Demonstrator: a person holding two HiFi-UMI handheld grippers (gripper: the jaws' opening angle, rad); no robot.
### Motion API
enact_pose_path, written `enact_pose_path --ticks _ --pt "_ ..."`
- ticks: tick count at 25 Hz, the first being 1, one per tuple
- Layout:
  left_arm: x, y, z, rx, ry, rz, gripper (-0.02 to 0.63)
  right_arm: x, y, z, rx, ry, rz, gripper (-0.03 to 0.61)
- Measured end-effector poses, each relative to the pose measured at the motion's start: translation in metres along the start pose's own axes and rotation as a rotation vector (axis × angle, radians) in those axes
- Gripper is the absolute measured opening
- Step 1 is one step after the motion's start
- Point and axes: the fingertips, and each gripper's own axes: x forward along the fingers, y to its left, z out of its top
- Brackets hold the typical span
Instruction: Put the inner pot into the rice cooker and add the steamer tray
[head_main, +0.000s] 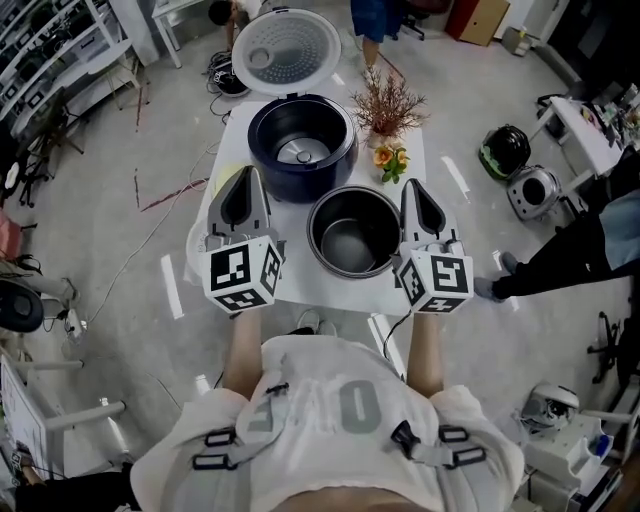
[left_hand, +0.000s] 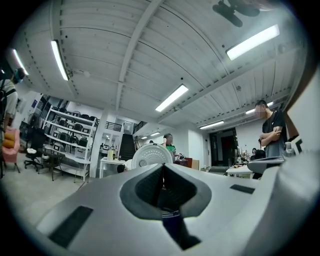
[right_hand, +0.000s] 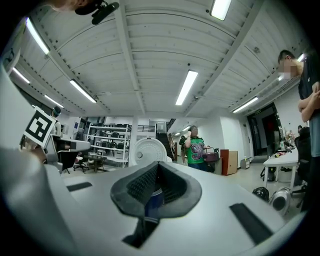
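The dark blue rice cooker (head_main: 300, 145) stands at the middle of the white table (head_main: 296, 262) with its white lid (head_main: 285, 50) swung up behind it and its well bare. Just in front of it, to the right, the dark metal inner pot (head_main: 352, 232) sits on the table. My left gripper (head_main: 247, 173) hovers left of the pot, its jaws together on nothing. My right gripper (head_main: 413, 184) hovers at the pot's right rim, also shut and empty. Both point level toward the cooker; its lid (left_hand: 152, 155) (right_hand: 146, 149) rises beyond each pair of closed jaws.
A vase of dry twigs (head_main: 385, 105) and small flowers (head_main: 390, 158) stand right of the cooker. Other cookers (head_main: 505, 150) (head_main: 535, 190) lie on the floor at right, near a bystander's leg (head_main: 560, 255). Shelves (right_hand: 107, 142) and people (right_hand: 197, 150) fill the room beyond.
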Motion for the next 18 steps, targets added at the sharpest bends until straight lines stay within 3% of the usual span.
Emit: enact_pose_path --ticks 12,13,14,15,18 --pt "0.027 -0.013 0.003 0.001 -0.005 -0.092 0.031 0.015 -0.014 0.008 0.040 -0.016 -0.035 0.008" --pt "0.028 -0.015 0.005 -0.024 -0.015 -0.118 0.105 0.016 -0.013 0.009 0.053 -0.021 -0.019 0.078" --pt "0.030 -0.017 0.007 -0.055 -0.028 -0.143 0.255 0.017 -0.011 0.010 0.068 -0.032 0.002 0.305" --pt "0.031 -0.018 0.010 -0.084 -0.041 -0.160 0.320 0.018 -0.011 0.013 0.084 -0.048 0.016 0.367" --pt "0.034 -0.019 0.011 -0.114 -0.046 -0.176 0.353 0.017 -0.014 0.015 0.119 -0.070 0.019 0.367"
